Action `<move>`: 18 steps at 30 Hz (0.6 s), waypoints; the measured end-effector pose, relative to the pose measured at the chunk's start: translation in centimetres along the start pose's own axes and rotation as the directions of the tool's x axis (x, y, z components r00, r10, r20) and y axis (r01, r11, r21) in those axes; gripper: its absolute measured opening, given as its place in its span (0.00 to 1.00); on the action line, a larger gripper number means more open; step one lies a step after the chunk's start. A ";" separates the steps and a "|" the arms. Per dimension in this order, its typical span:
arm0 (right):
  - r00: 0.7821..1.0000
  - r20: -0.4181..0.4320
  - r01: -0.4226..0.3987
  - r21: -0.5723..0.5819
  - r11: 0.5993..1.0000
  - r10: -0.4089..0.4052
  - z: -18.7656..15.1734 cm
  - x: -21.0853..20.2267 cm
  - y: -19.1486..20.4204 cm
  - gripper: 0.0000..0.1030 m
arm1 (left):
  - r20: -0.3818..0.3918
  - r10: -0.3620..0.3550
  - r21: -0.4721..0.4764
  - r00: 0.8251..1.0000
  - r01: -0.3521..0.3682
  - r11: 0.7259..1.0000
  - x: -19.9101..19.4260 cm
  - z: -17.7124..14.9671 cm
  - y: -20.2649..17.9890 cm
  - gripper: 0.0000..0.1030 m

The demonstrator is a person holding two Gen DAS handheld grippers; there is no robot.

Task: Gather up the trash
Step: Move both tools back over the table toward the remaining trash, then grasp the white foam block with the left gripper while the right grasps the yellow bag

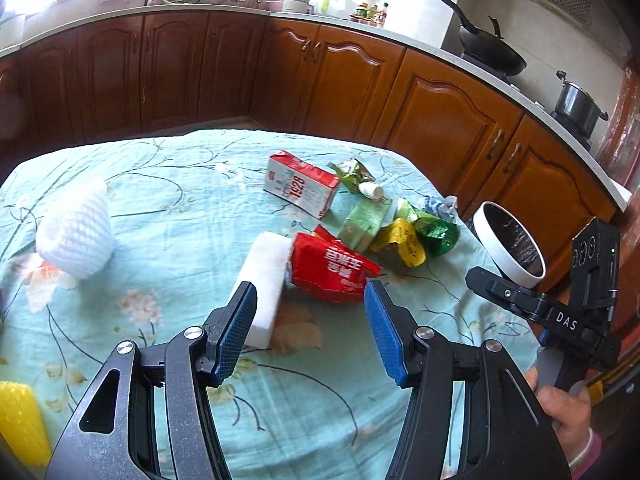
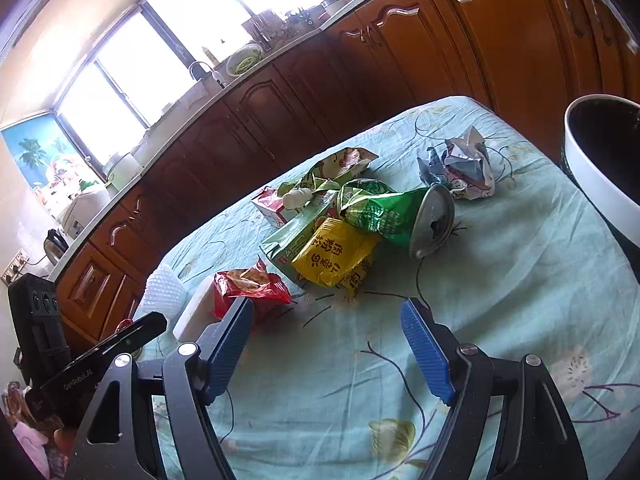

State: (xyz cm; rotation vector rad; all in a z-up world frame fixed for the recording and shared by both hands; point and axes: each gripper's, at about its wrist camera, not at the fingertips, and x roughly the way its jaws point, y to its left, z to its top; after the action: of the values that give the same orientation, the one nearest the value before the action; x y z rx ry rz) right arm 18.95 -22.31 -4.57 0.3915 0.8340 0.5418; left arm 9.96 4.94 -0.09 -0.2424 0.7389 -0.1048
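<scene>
Lying just beyond the wide-open, empty left claw point(image 1: 310, 300): red snack wrapper point(image 1: 334, 268).

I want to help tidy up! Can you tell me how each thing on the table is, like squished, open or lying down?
Left hand-held gripper: open, empty.
Right hand-held gripper: open, empty.
Milk carton: lying on its side.
Red snack bag: torn open, crumpled.
Yellow packet: crumpled.
Green can: crushed, on its side.
Paper ball: scrunched up.
White bin: open, beside the table.
White foam block: lying flat.
</scene>
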 end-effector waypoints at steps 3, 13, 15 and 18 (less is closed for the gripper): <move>1.000 -0.019 0.003 0.009 1.000 -0.003 0.5 1.5 -0.1 0.75 | -0.018 0.028 0.010 0.999 -0.028 1.000 0.9 0.1 0.8 0.58; 0.998 -0.059 -0.006 0.082 0.997 0.010 2.2 5.3 -1.5 0.68 | -0.064 0.087 0.044 0.994 -0.084 0.995 4.4 -0.3 1.8 0.58; 0.998 -0.065 -0.008 0.087 0.996 0.014 2.2 5.6 -1.7 0.38 | -0.070 0.094 0.049 0.993 -0.091 0.995 4.8 -0.3 1.7 0.57; 0.998 -0.062 0.011 0.068 0.998 -0.007 2.0 5.5 -1.4 0.20 | -0.089 0.074 0.045 0.993 -0.070 0.997 5.3 -0.3 1.7 0.28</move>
State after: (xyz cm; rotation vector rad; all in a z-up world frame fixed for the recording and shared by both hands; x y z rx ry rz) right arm 23.93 -20.36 -7.31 0.4347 0.9147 0.5200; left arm 13.68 5.61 -4.19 -0.1715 0.8340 -0.0628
